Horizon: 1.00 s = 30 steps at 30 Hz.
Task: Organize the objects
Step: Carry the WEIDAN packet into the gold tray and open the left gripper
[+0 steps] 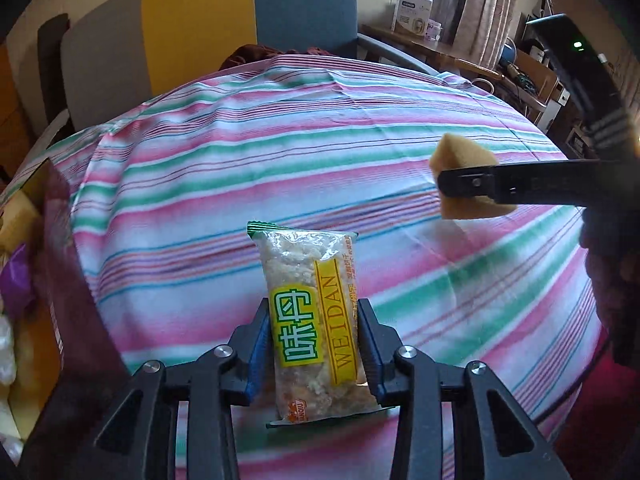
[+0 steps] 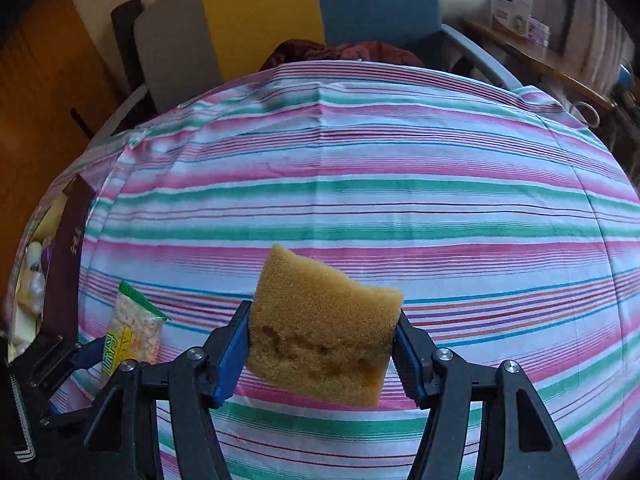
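Holding one snack (image 1: 312,320) in your left gripper (image 1: 314,344) and one sponge (image 2: 324,328) in your right gripper (image 2: 322,352) — both angled down, pinching tight.

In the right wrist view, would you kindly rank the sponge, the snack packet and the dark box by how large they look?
1. Sponge, held in the right gripper; closeness to the camera inflates it.
2. Dark box at the left edge, only partly seen.
3. Snack packet, in the left gripper. The order of the last two is unsure.

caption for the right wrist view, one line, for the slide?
Right gripper holds a yellow sponge above the striped cloth; left gripper grips a snack packet.
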Each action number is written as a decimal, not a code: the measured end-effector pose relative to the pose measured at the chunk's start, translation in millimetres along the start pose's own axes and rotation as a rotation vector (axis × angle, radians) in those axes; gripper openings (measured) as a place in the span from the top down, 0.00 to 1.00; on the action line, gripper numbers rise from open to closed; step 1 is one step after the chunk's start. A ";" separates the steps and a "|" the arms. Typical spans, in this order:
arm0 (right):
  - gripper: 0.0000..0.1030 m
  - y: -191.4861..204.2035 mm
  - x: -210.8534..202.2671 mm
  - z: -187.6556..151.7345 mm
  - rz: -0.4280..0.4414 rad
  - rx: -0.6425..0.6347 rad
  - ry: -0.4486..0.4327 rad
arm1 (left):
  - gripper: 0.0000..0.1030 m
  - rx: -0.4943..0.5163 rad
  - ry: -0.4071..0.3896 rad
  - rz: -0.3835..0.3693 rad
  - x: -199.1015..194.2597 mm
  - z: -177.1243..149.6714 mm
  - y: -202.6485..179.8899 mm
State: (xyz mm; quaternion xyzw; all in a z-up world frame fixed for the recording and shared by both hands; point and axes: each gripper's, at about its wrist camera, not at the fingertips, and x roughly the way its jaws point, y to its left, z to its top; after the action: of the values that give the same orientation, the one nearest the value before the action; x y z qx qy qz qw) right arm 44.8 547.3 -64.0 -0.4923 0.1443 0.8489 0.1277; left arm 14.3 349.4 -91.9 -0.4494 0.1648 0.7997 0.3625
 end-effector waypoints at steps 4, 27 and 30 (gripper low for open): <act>0.38 12.2 6.8 -3.6 -0.025 -0.067 0.008 | 0.62 -0.005 -0.034 -0.007 -16.4 -10.5 4.7; 0.38 14.4 28.3 -5.5 -0.101 -0.107 0.036 | 0.62 -0.159 -0.225 0.070 -120.2 -21.9 75.3; 0.38 16.6 27.6 -6.5 -0.108 -0.114 0.033 | 0.62 -0.192 -0.227 0.095 -123.5 -25.4 89.1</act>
State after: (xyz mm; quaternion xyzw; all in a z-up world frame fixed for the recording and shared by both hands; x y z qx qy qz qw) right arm 30.7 531.6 -89.2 -0.5199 0.0712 0.8392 0.1425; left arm 5.8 220.3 -7.7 -0.3804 0.0668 0.8736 0.2960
